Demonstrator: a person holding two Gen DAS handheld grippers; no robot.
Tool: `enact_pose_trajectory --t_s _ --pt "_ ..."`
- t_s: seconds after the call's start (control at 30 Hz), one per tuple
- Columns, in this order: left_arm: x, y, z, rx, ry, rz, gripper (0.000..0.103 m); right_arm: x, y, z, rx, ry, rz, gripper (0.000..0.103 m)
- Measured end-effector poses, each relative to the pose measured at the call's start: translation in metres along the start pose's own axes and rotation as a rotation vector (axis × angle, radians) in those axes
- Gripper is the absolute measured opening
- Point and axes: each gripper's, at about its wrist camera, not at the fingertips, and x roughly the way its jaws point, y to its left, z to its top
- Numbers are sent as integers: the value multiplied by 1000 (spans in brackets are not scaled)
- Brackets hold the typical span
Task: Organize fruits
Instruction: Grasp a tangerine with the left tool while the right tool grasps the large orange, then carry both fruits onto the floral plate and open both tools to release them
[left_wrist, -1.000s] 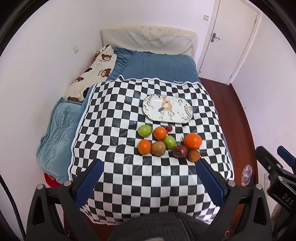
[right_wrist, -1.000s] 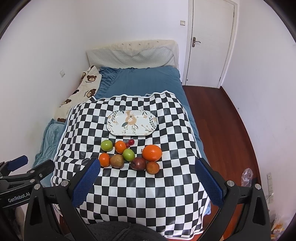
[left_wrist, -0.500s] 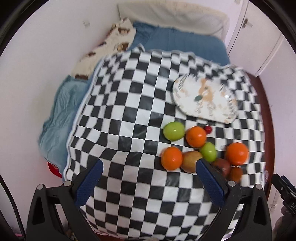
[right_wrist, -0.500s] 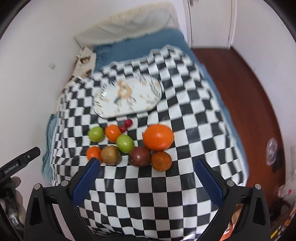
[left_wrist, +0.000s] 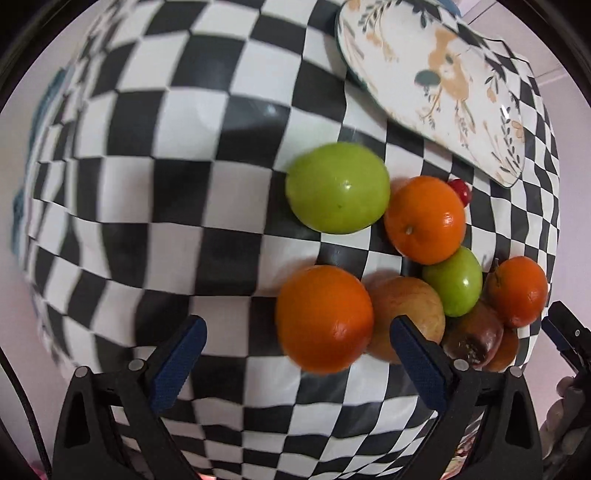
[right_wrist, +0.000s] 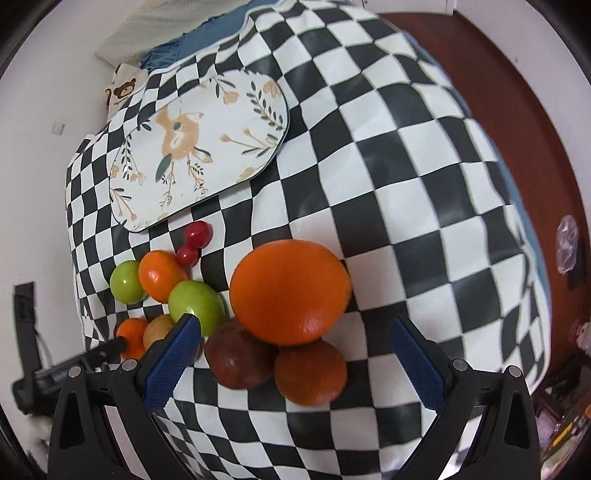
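Checkered cloth (right_wrist: 424, 206) bare beside fruit pile (right_wrist: 229, 306)

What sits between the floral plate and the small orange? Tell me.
Two red cherries, just off the floral plate rim and touching the small orange. The right wrist view shows both; the left shows only one.

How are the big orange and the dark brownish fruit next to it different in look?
The big orange is bright orange and clearly larger; the brownish fruit is dark reddish-brown and smaller. The big orange has a glossy, finely dimpled skin, while the brownish fruit looks dull and blotchy. The big orange lies farther from the camera, toward the plate; the brownish fruit lies nearer. Both are roundish and rest touching on the checkered cloth.
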Motion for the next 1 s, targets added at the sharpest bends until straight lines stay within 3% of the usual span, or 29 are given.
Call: enact_pose_trajectory --t_s 0.03,0.07,0.13,0.27,0.33,0.47,0.57,0.97,1.0 --pt "4 -1 3 -12 -4 -25 93 7 2 6 4 8 3 103" --pt "5 -1 6 -32 -24 -53 73 15 -2 10 4 15 9 103" --pt "8 -2 12 -58 -18 -125 54 29 1 20 8 27 17 103" --pt "-3 -15 16 -23 -50 -91 49 37 -5 14 19 67 16 103" --pt "-2 -24 20 14 -63 -60 52 43 -8 10 31 91 12 103" --pt "30 -36 39 0 -38 -109 54 60 -9 10 63 129 30 98" --pt "47 -57 51 13 -45 -87 55 69 -11 9 87 148 69 89" --pt "75 -131 81 20 -100 -61 50 68 -8 1 36 97 68 87" --pt "68 -123 76 18 -103 -63 49 67 -8 1 33 95 71 87"
